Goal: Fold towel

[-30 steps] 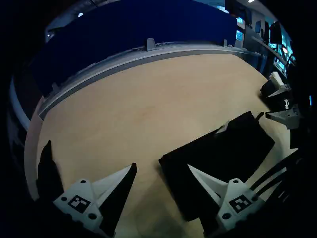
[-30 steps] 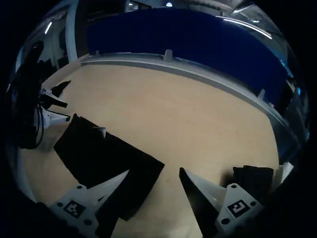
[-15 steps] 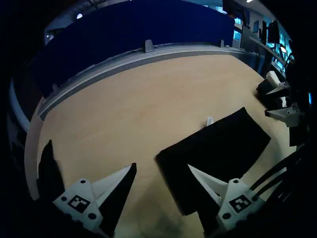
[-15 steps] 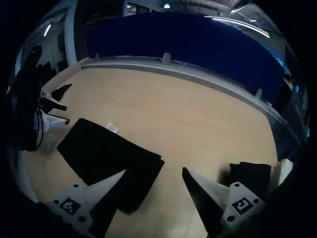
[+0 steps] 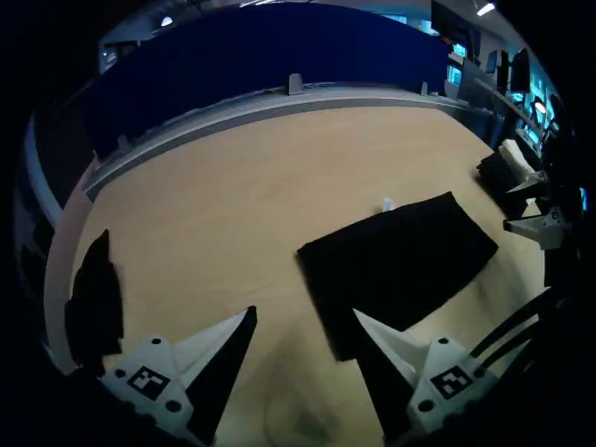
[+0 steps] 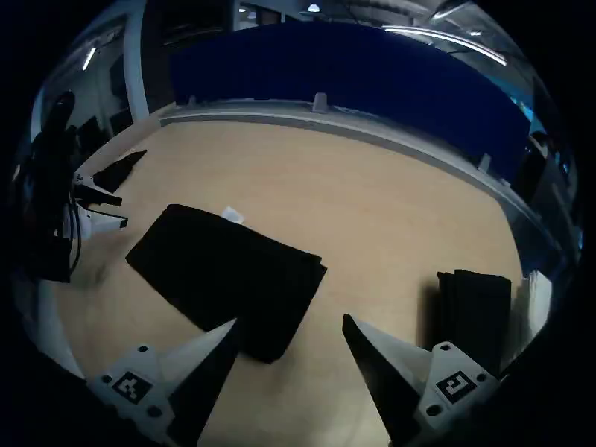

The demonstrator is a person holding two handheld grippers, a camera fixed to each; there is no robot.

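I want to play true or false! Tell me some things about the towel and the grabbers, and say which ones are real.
1. The black towel lies flat on the wooden table. True.
2. The left gripper is pinching the towel. False: its fingers are spread apart and hold nothing.
3. A small white tag pokes out at the towel's far edge. True.
4. The divider behind the table is red. False: it is blue.
5. The right gripper is shut tight. False: it is open.
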